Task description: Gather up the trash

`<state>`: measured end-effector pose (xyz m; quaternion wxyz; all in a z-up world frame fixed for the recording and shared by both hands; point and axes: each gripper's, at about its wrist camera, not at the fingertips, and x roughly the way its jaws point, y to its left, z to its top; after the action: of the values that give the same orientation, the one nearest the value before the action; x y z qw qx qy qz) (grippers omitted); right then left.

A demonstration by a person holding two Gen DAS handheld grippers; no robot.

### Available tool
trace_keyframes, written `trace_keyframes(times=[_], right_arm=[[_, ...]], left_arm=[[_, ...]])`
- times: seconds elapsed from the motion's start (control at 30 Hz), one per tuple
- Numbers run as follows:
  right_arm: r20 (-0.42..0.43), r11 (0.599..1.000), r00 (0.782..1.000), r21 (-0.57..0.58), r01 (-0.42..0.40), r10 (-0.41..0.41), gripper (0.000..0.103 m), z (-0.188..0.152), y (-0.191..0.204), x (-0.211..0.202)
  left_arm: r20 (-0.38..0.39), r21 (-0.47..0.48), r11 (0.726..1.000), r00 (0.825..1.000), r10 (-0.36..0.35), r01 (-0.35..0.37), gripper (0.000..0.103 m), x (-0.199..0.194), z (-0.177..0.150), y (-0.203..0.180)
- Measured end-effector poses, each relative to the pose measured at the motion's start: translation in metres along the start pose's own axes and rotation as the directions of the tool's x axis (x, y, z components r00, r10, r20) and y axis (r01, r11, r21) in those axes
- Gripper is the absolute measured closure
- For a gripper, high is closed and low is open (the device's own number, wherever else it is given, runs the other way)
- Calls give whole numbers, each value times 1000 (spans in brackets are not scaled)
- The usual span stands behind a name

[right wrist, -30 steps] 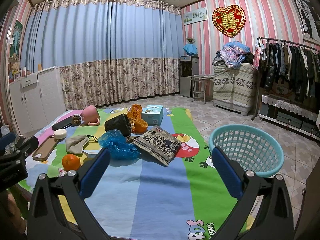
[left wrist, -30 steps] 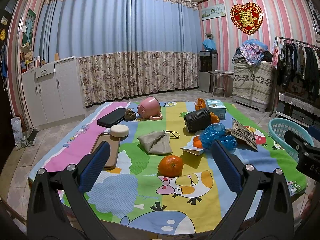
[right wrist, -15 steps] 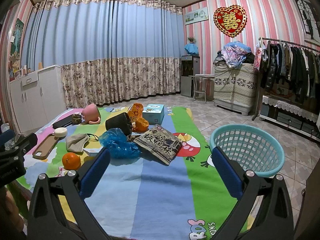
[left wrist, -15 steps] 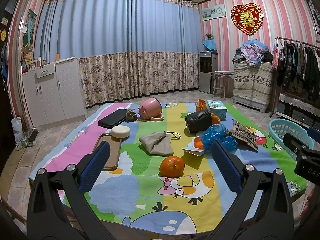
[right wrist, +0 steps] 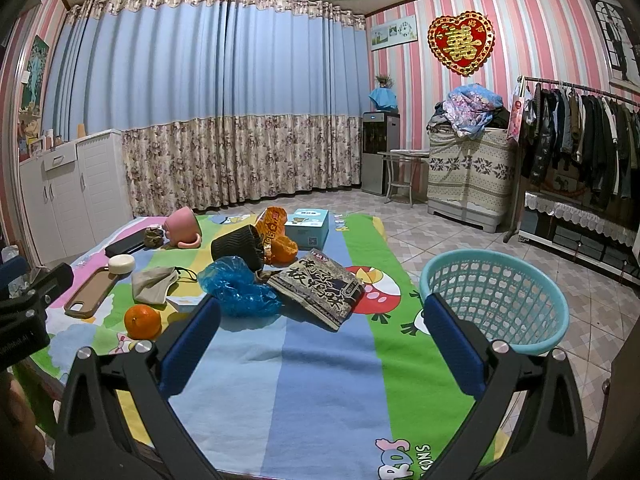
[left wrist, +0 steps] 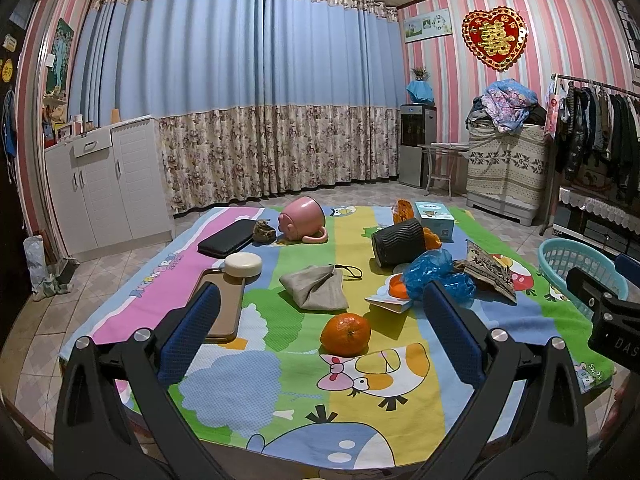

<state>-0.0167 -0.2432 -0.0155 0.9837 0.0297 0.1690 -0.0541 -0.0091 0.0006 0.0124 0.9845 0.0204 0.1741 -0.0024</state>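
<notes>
A cartoon cloth covers the table [left wrist: 280, 400] [right wrist: 328, 392]. On it lie a crumpled blue plastic bag [left wrist: 436, 274] [right wrist: 236, 286], a dark printed snack wrapper [left wrist: 490, 270] [right wrist: 320, 286], an orange wrapper [right wrist: 274, 226] and a black ribbed cup [left wrist: 398, 242] [right wrist: 236, 246] on its side. A teal basket [right wrist: 496, 300] [left wrist: 576, 260] stands beyond the right edge. My left gripper [left wrist: 318, 334] is open above the near edge, short of an orange [left wrist: 346, 334]. My right gripper [right wrist: 320, 342] is open over bare cloth, short of the bag and wrapper.
A pink mug [left wrist: 302, 220], black case [left wrist: 226, 238], phone case [left wrist: 220, 306] with a white disc [left wrist: 243, 266], grey mask [left wrist: 316, 292] and tissue box [left wrist: 434, 220] share the cloth. A white cabinet [left wrist: 108, 184] stands left, a clothes rack [right wrist: 580, 128] right.
Both grippers have drifted slightly forward and to the left; both stay open and nothing on the table has moved.
</notes>
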Motion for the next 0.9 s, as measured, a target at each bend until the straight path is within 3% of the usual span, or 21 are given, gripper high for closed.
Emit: trace_keyframes(times=[0.9], right_arm=[[-29, 1000, 999, 2, 13, -13, 4, -5, -3, 8]], left_arm=[[-29, 18, 1000, 1000, 8, -7, 5, 15, -10, 4]])
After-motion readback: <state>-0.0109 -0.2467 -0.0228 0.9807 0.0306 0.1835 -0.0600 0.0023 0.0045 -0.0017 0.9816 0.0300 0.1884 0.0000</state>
